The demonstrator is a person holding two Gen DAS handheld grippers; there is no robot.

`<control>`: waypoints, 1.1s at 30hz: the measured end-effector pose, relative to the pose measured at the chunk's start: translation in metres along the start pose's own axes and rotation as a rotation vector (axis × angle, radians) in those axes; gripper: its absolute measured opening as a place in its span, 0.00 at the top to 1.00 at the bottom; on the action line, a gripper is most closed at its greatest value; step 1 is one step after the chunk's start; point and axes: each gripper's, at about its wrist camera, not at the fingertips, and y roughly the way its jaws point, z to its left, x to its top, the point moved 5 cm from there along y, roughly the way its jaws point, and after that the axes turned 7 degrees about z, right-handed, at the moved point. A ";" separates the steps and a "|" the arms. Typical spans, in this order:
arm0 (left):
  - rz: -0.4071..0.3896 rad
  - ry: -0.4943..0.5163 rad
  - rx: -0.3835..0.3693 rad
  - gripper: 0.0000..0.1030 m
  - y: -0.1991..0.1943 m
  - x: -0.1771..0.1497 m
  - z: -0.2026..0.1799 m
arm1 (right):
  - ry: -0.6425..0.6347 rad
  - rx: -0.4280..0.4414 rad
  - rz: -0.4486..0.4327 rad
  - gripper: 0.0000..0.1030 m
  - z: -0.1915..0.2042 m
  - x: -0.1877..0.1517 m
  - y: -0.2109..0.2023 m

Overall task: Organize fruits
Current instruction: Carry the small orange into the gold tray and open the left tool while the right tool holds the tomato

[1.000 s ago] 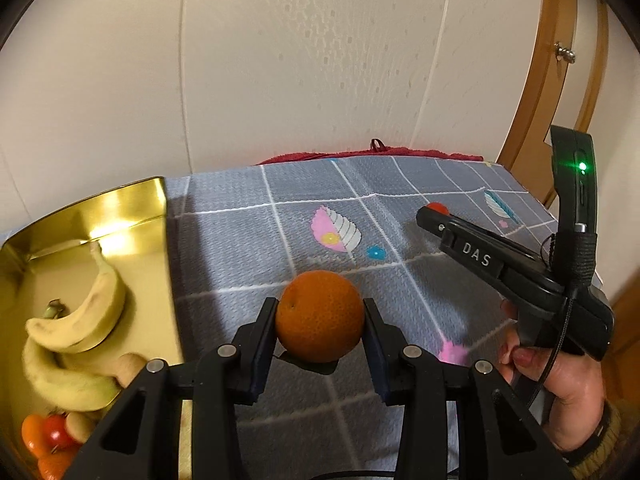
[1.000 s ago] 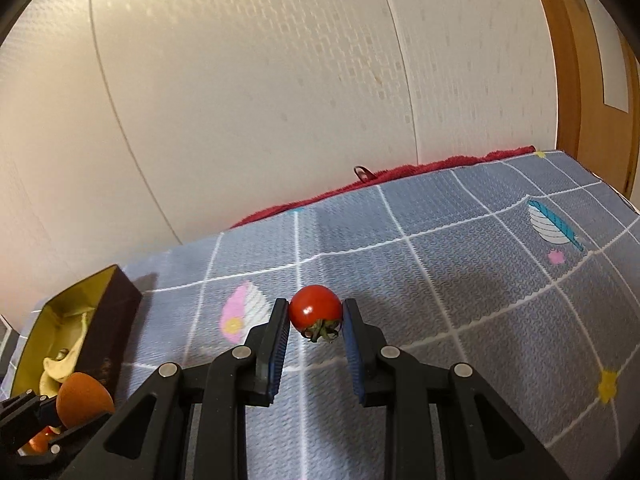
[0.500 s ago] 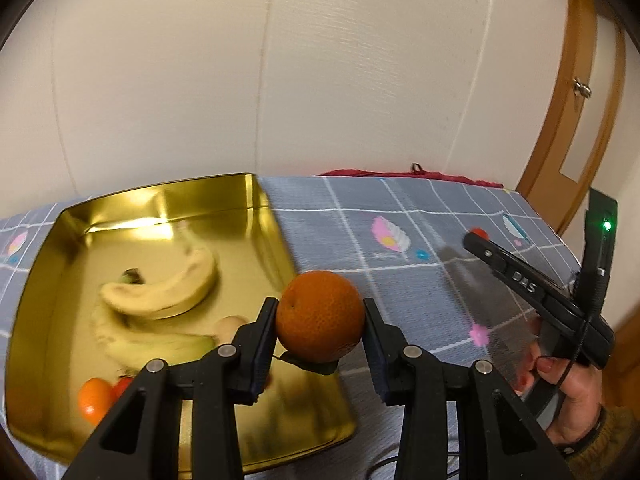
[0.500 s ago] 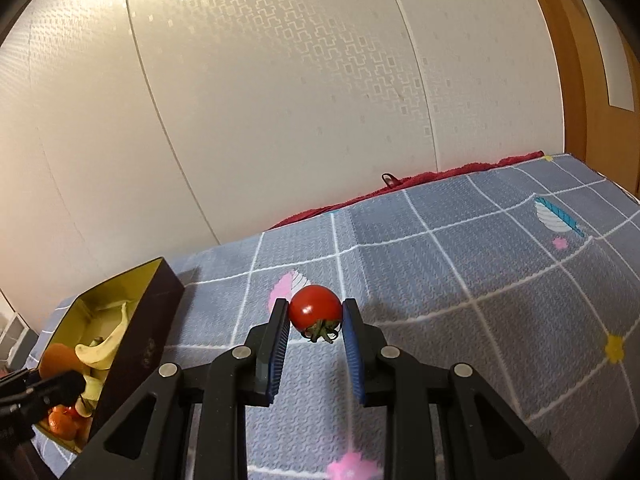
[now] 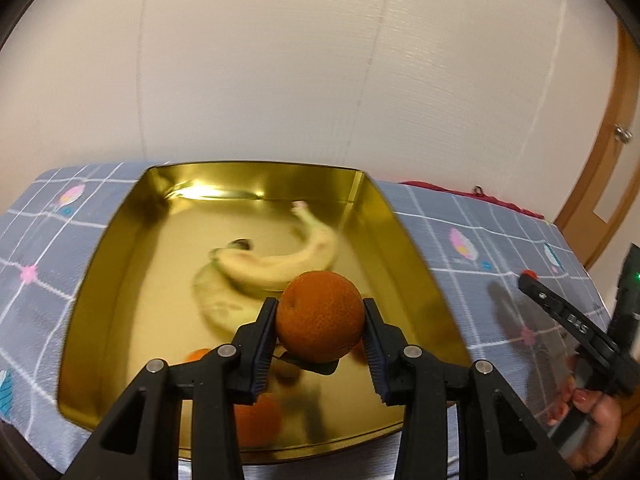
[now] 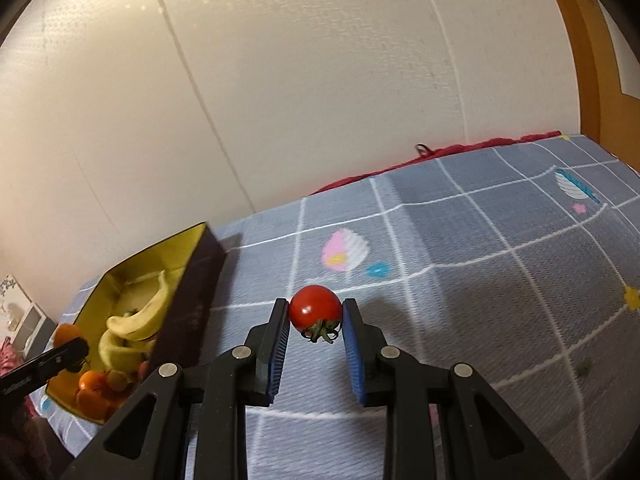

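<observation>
My left gripper (image 5: 320, 318) is shut on an orange (image 5: 320, 316) and holds it above the near right part of a gold tray (image 5: 104, 256). Two bananas (image 5: 280, 258) lie in the tray's middle, and small orange fruits (image 5: 258, 414) sit near its front, partly hidden by my fingers. My right gripper (image 6: 315, 318) is shut on a red tomato (image 6: 316, 308), stem downward, held above the grey checked cloth (image 6: 480, 280). In the right wrist view the tray (image 6: 192, 276) lies to the left with bananas (image 6: 136, 320) inside.
The other gripper (image 5: 576, 328) and the hand on it (image 5: 588, 432) show at the right edge of the left wrist view. A cream wall stands close behind the table. A wooden door frame (image 5: 608, 136) rises at the right. A red cloth (image 6: 440, 158) lines the table's back edge.
My left gripper has swung left with the orange, from over the cloth to above the tray. My right gripper still holds the tomato, and the tray now looks nearer in its view.
</observation>
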 end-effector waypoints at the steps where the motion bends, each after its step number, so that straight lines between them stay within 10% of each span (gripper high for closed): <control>1: 0.001 -0.009 0.008 0.60 0.000 0.000 0.006 | -0.010 0.008 0.002 0.74 0.006 -0.001 -0.002; 25: 0.079 -0.088 0.148 0.59 0.021 -0.015 0.093 | -0.106 0.075 0.063 0.74 0.072 -0.019 -0.007; 33: 0.003 -0.044 0.189 0.34 0.002 -0.015 0.086 | -0.133 0.084 0.069 0.74 0.082 -0.022 -0.008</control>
